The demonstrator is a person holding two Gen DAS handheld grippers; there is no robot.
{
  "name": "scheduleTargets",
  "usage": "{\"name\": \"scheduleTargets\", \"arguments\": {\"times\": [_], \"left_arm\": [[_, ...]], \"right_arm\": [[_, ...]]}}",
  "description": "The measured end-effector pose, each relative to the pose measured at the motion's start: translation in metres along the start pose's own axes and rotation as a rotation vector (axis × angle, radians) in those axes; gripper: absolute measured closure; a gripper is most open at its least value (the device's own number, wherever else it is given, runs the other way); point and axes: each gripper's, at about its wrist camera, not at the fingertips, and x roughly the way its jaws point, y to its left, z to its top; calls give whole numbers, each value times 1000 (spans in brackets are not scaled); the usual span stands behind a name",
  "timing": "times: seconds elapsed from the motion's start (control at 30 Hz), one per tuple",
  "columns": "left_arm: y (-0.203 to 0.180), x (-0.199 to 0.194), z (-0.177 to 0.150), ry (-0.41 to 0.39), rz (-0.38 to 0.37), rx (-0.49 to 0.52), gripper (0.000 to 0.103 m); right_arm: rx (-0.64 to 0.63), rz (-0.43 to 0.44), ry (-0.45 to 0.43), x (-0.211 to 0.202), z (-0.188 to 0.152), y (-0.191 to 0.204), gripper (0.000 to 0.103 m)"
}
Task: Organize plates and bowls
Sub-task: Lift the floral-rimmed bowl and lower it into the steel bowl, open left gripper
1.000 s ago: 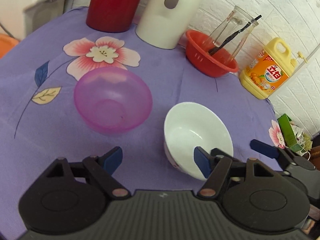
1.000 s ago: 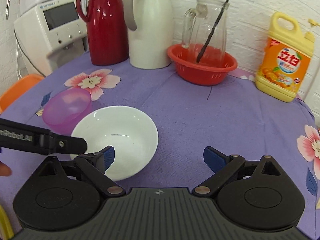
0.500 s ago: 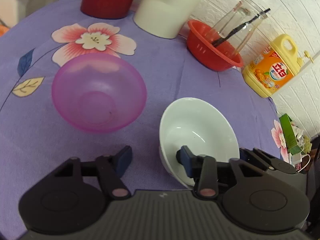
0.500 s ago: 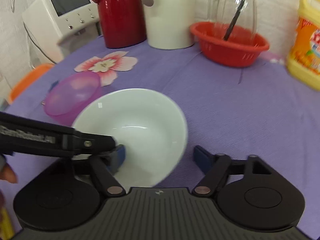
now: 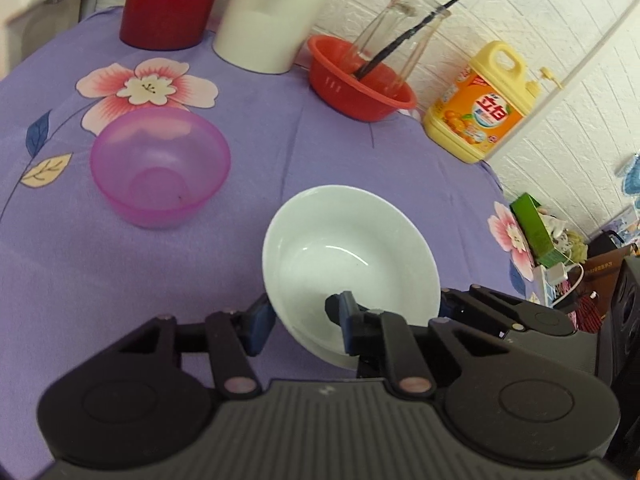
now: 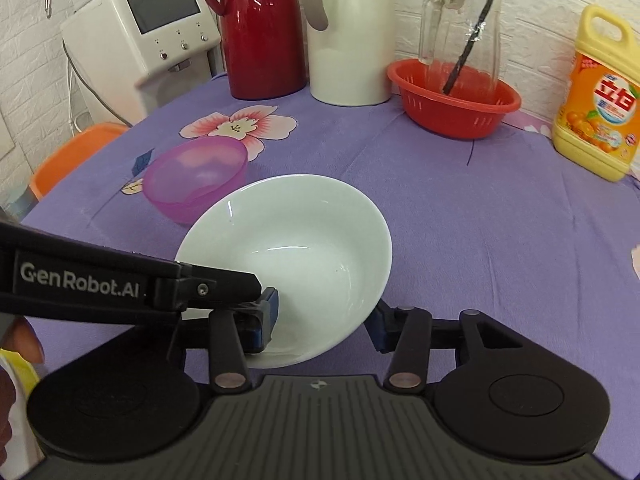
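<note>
Now the white bowl point(image 5: 352, 256) sits tilted at the near middle of the counter point(image 5: 320, 152), which is covered by a purple flowered cloth. Both tools grip it. On the left hand-held gripper point(image 5: 306, 322), the jaws are pinched on the bowl's near rim: one blue pad lies inside the bowl, the other against its outer wall. On the right hand-held gripper point(image 6: 324, 322), the jaws straddle the near part of the bowl, one blue pad inside by the left gripper's finger and the other pressed on the outer wall at the right. In the right wrist view the left tool reaches in from the left edge, its tip inside the bowl, and part of a hand point(image 6: 20, 344) shows at the lower left.

A pink bowl point(image 5: 160, 168) stands upright well to the left of the white one, apart from it. Along the far edge stand a red flask point(image 6: 260, 28), a white flask point(image 6: 348, 32), and a red basket point(image 6: 454, 98) holding a glass jug point(image 6: 460, 28) with a dark stick in it. A yellow bottle point(image 6: 598, 100) stands at the far right. A white machine point(image 6: 140, 36) stands beyond the counter's left side
</note>
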Motion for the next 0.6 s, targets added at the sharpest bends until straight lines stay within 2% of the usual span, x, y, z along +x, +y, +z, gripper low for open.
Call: {"name": "scheduleTargets", "arguments": {"times": [0.3,0.6], "left_arm": [[-30,-55,-54,-37,-50,77,88],[-56,-85,-134,3,-138,131,87]], "right_arm": [[-11,-58,-55,-67,-37,19,21],[59,-114,-64,-127,-113,31,18]]}}
